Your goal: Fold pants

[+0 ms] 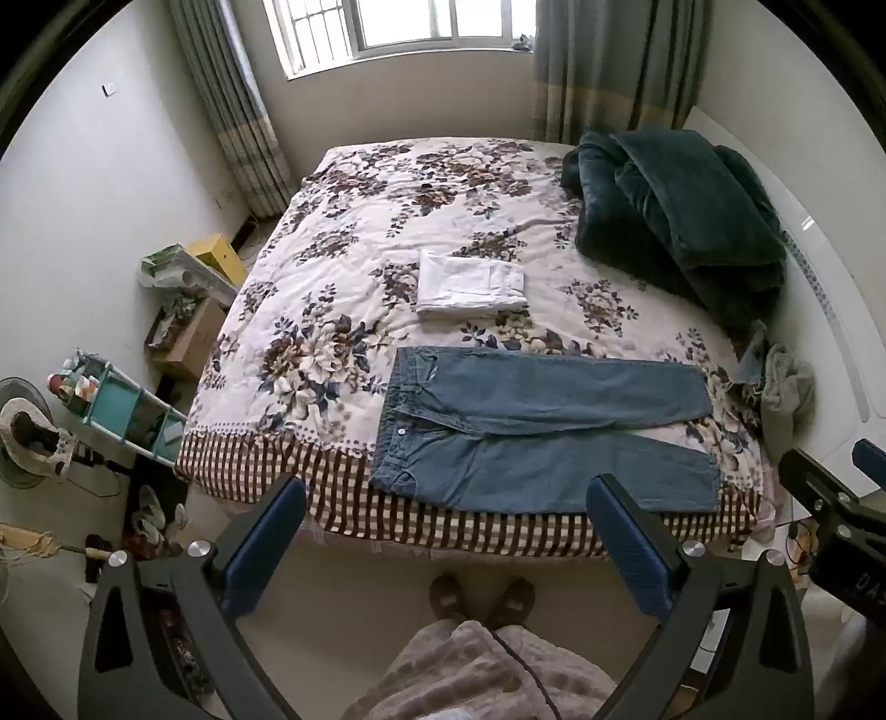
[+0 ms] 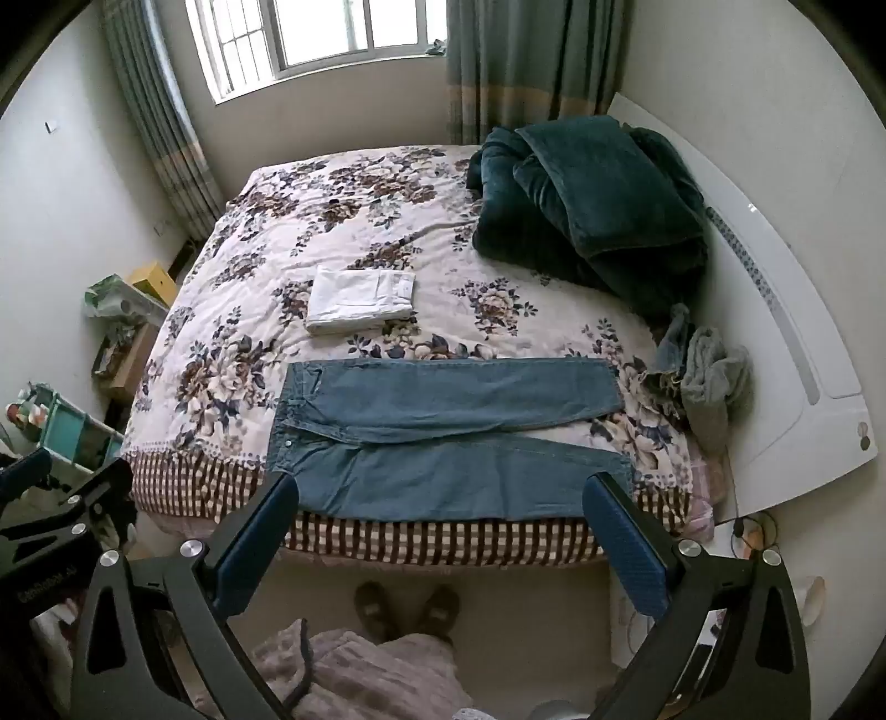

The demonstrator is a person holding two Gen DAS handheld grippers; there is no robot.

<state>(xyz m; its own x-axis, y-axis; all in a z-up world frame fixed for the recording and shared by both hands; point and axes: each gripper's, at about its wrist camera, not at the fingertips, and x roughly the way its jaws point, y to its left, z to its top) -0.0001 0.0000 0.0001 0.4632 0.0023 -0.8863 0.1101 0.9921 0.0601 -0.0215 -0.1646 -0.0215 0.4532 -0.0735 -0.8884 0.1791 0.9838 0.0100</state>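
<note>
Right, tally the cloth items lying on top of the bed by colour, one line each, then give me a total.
Blue: 2, the jeans spread flat, and a crumpled denim piece near the headboard.
White: 1, the folded white pants.
Dark green: 1, the plush blanket.
Grey: 1, the crumpled grey garment.
Total: 5

Both wrist cameras look down and forward from above the floor at the foot edge of the floral-quilted bed (image 1: 332,266) (image 2: 232,266), facing the barred window (image 1: 404,27) (image 2: 326,33). Both share the whole bed; the left view stands further left.
</note>
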